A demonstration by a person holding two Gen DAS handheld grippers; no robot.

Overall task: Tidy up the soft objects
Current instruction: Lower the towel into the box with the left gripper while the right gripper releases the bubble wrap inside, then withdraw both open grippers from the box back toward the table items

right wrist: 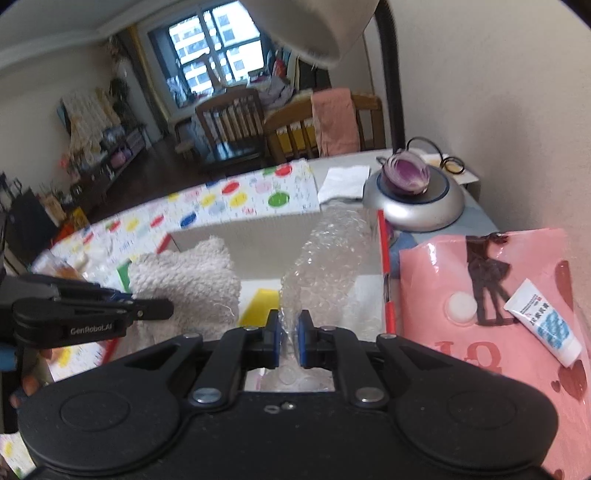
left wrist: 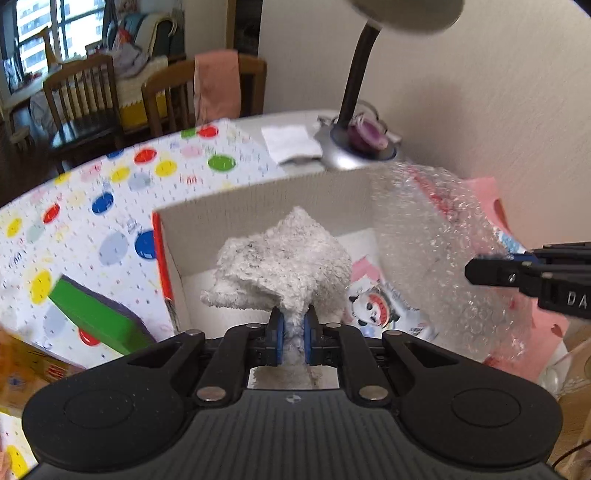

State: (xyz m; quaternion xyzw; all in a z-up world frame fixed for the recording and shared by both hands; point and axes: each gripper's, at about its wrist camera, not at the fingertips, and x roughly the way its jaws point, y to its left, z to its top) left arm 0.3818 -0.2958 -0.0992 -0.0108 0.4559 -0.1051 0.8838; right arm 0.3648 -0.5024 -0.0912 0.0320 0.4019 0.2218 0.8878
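Above the box [left wrist: 266, 199], left gripper [left wrist: 293, 330] clamping fluffy cloth [left wrist: 284, 262] (right gripper [right wrist: 288, 334] pinching bubble wrap [right wrist: 325, 266]).

Open box below me, crowded airspace above it

My left gripper [left wrist: 293, 338], clamped on the fluffy white cloth [left wrist: 284, 266], and my right gripper [right wrist: 288, 341], clamped on the bubble wrap [right wrist: 325, 266], hang side by side over the open box [right wrist: 258, 230], each load narrowing the other's lane. The lamp shade [right wrist: 295, 22] hangs overhead, its base [right wrist: 415, 206] just past the far corner. The wall [right wrist: 517, 110] shuts the right; the spotted tablecloth [left wrist: 110, 192] leaves room left.
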